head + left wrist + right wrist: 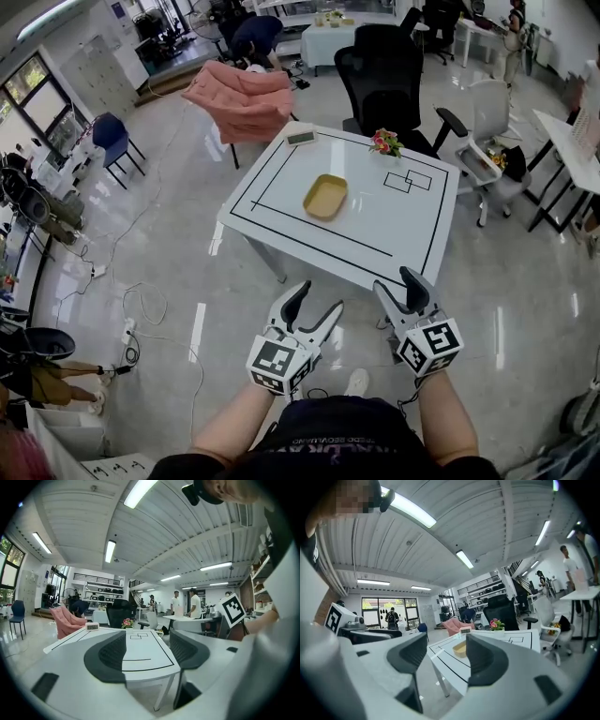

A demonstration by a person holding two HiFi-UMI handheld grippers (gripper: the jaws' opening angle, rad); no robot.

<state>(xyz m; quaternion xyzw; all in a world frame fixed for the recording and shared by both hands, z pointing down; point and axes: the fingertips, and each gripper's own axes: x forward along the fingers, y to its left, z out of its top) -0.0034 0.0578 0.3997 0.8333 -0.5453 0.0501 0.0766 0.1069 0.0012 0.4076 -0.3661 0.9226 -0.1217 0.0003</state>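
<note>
White table (375,225), shallow rounded yellow tray (325,197), left hand-held gripper (318,297) released, right hand-held gripper (395,281) released

1. Yellow tray (325,197): shallow, oblong, with rounded corners. It lies flat, open side up, near the table's centre.
2. White table (375,234): square top with black line markings. The tray sits inside the large outlined rectangle.

A pink armchair (244,98), black office chair (386,66) and apparent clock (301,138) stand beyond.

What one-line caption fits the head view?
Open left gripper and right gripper hover before a white black-lined table holding a shallow yellow tray.
</note>
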